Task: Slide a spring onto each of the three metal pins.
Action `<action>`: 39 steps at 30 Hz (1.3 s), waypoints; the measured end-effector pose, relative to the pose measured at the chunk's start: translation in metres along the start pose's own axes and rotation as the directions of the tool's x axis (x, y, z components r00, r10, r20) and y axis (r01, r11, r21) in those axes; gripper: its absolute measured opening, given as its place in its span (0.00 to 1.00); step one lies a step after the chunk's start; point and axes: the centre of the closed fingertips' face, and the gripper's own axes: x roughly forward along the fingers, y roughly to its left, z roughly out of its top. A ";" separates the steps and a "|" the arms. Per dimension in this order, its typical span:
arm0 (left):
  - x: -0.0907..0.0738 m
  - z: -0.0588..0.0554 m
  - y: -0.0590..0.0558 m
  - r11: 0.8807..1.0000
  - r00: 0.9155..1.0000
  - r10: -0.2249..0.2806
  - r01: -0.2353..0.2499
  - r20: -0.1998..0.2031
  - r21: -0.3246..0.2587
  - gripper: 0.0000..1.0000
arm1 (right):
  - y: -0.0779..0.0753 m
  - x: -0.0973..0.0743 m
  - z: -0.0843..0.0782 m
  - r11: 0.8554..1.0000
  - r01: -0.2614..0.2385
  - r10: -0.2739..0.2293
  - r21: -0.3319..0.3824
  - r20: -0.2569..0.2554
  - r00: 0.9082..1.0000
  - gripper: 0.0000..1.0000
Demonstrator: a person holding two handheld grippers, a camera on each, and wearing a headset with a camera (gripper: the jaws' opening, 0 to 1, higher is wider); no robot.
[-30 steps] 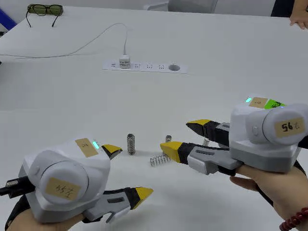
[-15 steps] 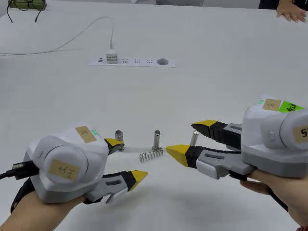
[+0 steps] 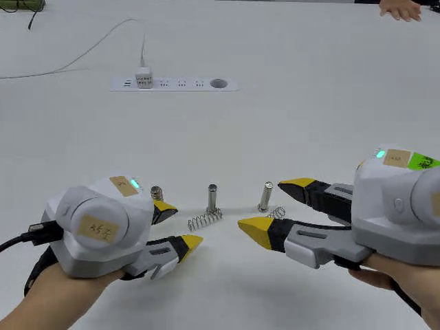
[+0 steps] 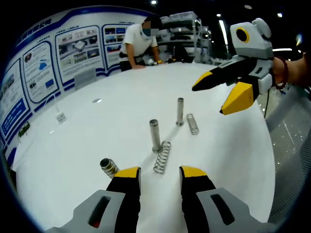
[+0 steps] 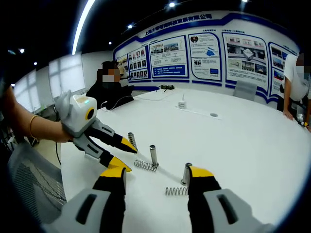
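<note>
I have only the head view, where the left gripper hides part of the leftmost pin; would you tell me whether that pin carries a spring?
Observer: Yes. The left gripper view shows the leftmost pin wrapped in coils.
Operator: Thank you. What lies half hidden behind the right-hand jaws?
Observer: A small spring. It lies flat on the table with one end near the base of the right pin. The right gripper sees it between its own open jaws.
Operator: And where is the other one aimed?
Observer: The left gripper is open and points at a loose spring lying beside the middle pin.
</note>
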 end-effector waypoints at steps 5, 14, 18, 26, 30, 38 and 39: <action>0.006 -0.001 0.000 1.000 1.000 -0.011 0.011 -0.002 0.012 0.28 | 0.000 -0.004 -0.005 1.000 0.001 -0.001 -0.005 -0.008 1.000 0.52; 0.015 -0.002 -0.004 0.998 0.999 -0.044 0.044 0.009 0.033 0.20 | 0.001 -0.006 -0.008 1.000 0.006 -0.006 0.018 -0.003 1.000 0.52; 0.017 -0.003 -0.006 0.997 0.999 -0.051 0.051 0.000 0.062 0.18 | 0.000 -0.007 -0.009 1.000 0.011 -0.011 0.024 -0.005 1.000 0.52; 0.018 -0.004 -0.008 0.997 0.998 -0.060 0.061 -0.006 0.049 0.12 | -0.003 -0.009 -0.014 0.999 0.021 -0.021 0.032 -0.019 1.000 0.51; 0.016 -0.005 -0.009 0.996 0.998 -0.066 0.066 -0.013 0.052 0.11 | -0.004 -0.010 -0.013 0.999 0.023 -0.022 0.035 -0.016 1.000 0.51; 0.008 -0.005 -0.012 0.997 0.998 -0.063 0.064 -0.012 0.042 0.10 | -0.003 -0.010 -0.005 0.998 0.018 -0.018 0.057 0.004 1.000 0.52; 0.005 -0.002 -0.013 0.997 0.998 -0.067 0.067 0.002 0.030 0.10 | -0.003 -0.010 -0.003 0.998 0.016 -0.016 0.061 0.007 1.000 0.52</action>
